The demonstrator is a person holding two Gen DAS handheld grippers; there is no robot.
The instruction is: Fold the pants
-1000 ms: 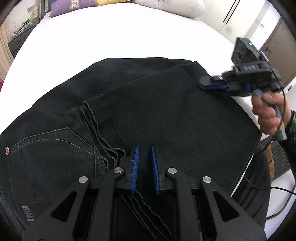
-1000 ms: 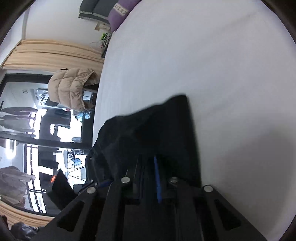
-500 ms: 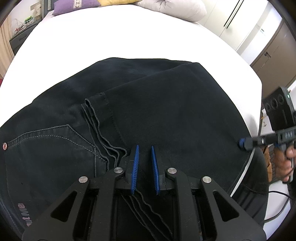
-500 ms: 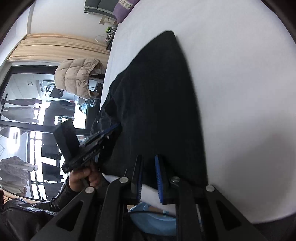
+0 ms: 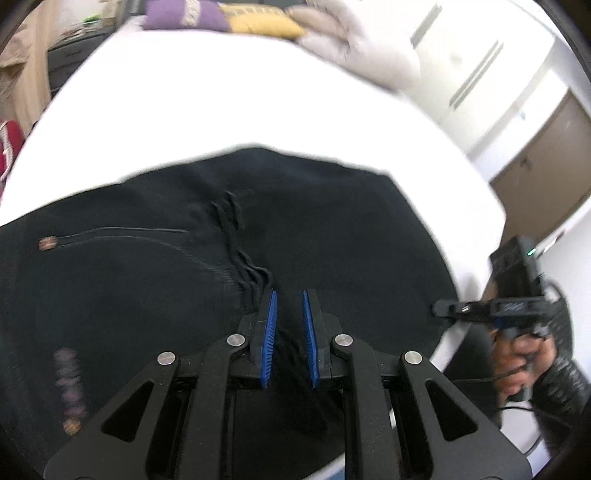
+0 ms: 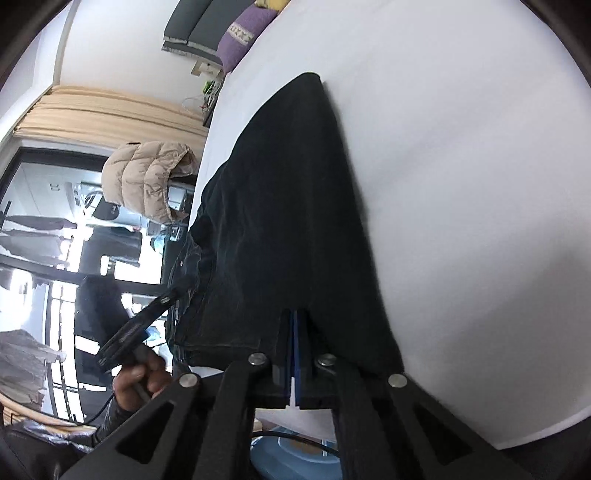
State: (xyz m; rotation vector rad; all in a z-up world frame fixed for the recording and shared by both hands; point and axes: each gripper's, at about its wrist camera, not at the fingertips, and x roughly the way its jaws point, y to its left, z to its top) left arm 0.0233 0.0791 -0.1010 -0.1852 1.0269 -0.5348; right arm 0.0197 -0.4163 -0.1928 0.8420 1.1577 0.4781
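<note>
Our left claw point(image 5: 287, 314) hovers spread over black pants point(image 5: 332, 236) on a white bed point(image 5: 229, 107); our right claw point(image 6: 294, 332) pinches the pants' edge. Pillows point(image 5: 258, 24) and wardrobe point(image 5: 476, 62) beyond.

A white bed point(image 5: 229, 110) fills both views. At its far edge lie a purple pillow point(image 5: 181, 16), a yellow pillow point(image 5: 258, 22) and a pale duvet point(image 5: 354, 51). Beyond the bed's left edge, a beige puffer jacket point(image 6: 147, 177) hangs before tan curtains point(image 6: 103, 114).
</note>
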